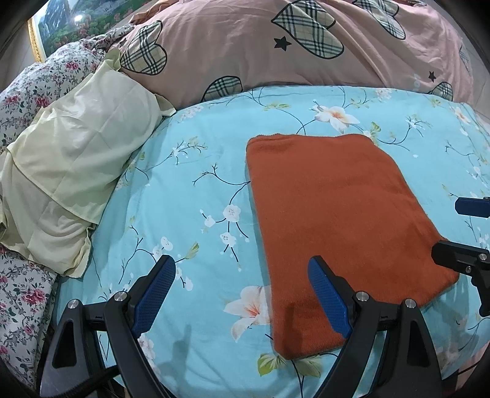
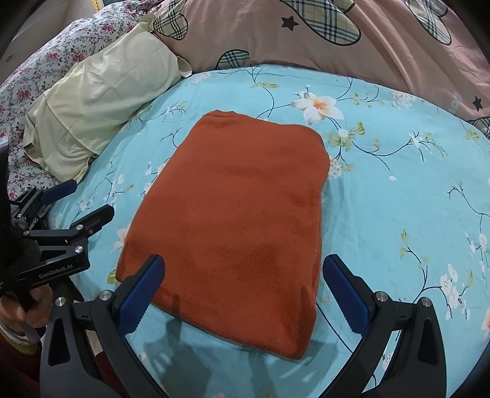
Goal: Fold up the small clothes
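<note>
Garment: an orange knitted cloth (image 2: 232, 220) lies flat in a neat rectangle on the blue floral bed sheet (image 2: 398, 189), near the middle of the bed.
Left hand-held gripper (image 1: 242, 294): jaws spread wide, holding nothing, at the cloth's near left edge.
Right hand-held gripper (image 2: 245, 287): jaws wide apart, empty, straddling the cloth's near edge.
Risk: I judge a pinch at the near edge could catch only the top layer, so the stack peels open; snagging the sheet too would drag it.
Left view only: a framed picture (image 1: 61, 21) far left.
Right view only: the person's hand (image 2: 27, 309) on the left tool's handle; the cloth's whole right edge.
Both: cream pillow (image 1: 70, 171), pink quilt (image 1: 275, 46).
</note>
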